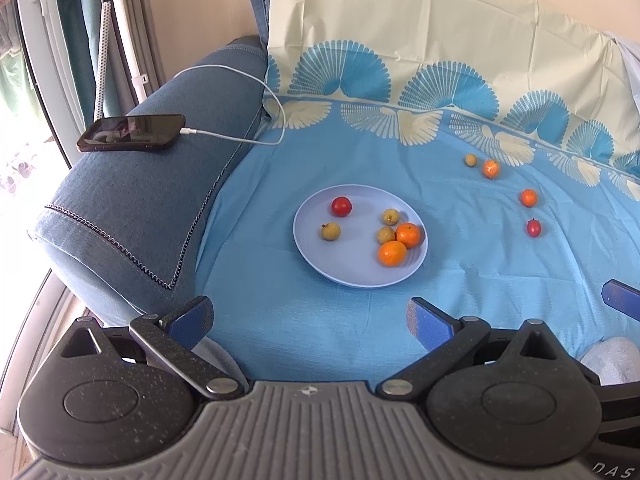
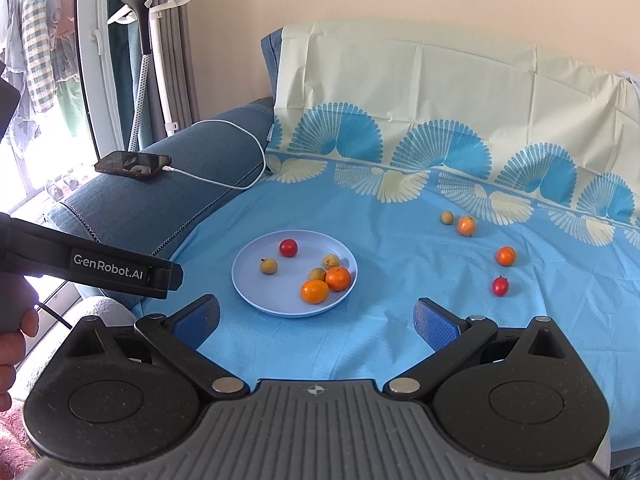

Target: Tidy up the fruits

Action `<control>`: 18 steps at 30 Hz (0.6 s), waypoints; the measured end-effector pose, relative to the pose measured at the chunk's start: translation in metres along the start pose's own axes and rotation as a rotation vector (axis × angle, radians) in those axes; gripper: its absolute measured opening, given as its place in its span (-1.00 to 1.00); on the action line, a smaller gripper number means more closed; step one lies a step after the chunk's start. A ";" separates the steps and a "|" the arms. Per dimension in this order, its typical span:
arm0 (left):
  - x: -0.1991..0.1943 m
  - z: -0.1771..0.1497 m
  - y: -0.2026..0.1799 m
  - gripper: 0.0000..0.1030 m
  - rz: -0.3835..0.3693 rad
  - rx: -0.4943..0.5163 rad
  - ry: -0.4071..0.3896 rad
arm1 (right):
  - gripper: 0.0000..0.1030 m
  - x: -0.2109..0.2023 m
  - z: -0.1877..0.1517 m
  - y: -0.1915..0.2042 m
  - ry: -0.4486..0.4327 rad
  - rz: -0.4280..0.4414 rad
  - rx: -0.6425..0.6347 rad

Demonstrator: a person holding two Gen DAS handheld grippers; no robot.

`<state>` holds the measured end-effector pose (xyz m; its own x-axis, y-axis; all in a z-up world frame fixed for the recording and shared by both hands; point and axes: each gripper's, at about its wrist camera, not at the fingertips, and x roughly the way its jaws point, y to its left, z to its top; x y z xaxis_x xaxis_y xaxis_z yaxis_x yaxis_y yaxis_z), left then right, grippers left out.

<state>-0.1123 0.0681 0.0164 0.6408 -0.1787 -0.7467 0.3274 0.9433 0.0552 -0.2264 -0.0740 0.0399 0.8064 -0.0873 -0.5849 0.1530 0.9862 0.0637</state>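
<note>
A pale blue plate [image 1: 352, 272] [image 2: 256, 292] lies on the blue cloth. It holds a red tomato [image 1: 341, 206], two oranges [image 1: 392, 253] [image 1: 408, 235] and three brownish longans [image 1: 331, 231]. To its right on the cloth lie a longan [image 1: 471, 159], two oranges [image 1: 491, 168] [image 1: 529, 197] and a red tomato [image 1: 534, 227] [image 2: 500, 285]. My left gripper [image 1: 310, 316] is open and empty, near the plate's front. My right gripper [image 2: 316, 320] is open and empty, just in front of the plate.
A phone [image 1: 132, 133] on a white charging cable lies on the blue sofa armrest [image 1: 140, 208] at the left. The cloth runs up the sofa back [image 1: 400, 32]. A garment steamer stand [image 2: 148, 60] and a window are at far left.
</note>
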 end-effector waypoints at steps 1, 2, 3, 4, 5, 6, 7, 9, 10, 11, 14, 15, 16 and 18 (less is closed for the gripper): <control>0.001 0.000 0.000 0.99 0.001 0.001 0.004 | 0.98 0.001 0.000 -0.001 0.003 0.001 0.003; 0.003 -0.001 -0.001 0.99 0.002 0.002 0.008 | 0.98 0.002 -0.001 -0.002 0.007 0.001 0.006; 0.005 -0.001 -0.002 0.99 0.002 0.004 0.013 | 0.98 0.004 -0.002 -0.002 0.011 0.001 0.009; 0.007 -0.001 -0.003 0.99 0.002 0.005 0.019 | 0.98 0.005 -0.002 -0.003 0.015 0.001 0.012; 0.009 -0.001 -0.003 0.99 0.003 0.007 0.024 | 0.98 0.007 -0.003 -0.004 0.019 0.001 0.015; 0.011 -0.001 -0.003 0.99 0.005 0.008 0.029 | 0.98 0.009 -0.003 -0.005 0.024 0.002 0.018; 0.013 -0.001 -0.004 0.99 0.006 0.009 0.035 | 0.98 0.011 -0.004 -0.006 0.029 0.001 0.023; 0.017 -0.001 -0.005 0.99 0.008 0.012 0.045 | 0.98 0.014 -0.005 -0.008 0.037 0.001 0.030; 0.019 -0.001 -0.006 0.99 0.010 0.014 0.049 | 0.98 0.015 -0.005 -0.010 0.041 0.001 0.035; 0.022 0.000 -0.007 0.99 0.012 0.016 0.055 | 0.98 0.017 -0.006 -0.011 0.046 0.001 0.039; 0.028 0.001 -0.009 0.99 0.015 0.022 0.069 | 0.98 0.021 -0.008 -0.015 0.059 0.000 0.053; 0.030 0.001 -0.010 0.99 0.017 0.025 0.074 | 0.98 0.023 -0.009 -0.017 0.063 0.001 0.058; 0.032 0.001 -0.012 0.99 0.018 0.027 0.079 | 0.98 0.025 -0.009 -0.018 0.067 0.000 0.063; 0.036 0.002 -0.015 0.99 0.020 0.033 0.089 | 0.98 0.029 -0.011 -0.021 0.076 -0.001 0.072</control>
<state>-0.0924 0.0471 -0.0097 0.5837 -0.1325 -0.8011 0.3382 0.9366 0.0916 -0.2124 -0.0961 0.0132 0.7608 -0.0744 -0.6447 0.1962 0.9733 0.1193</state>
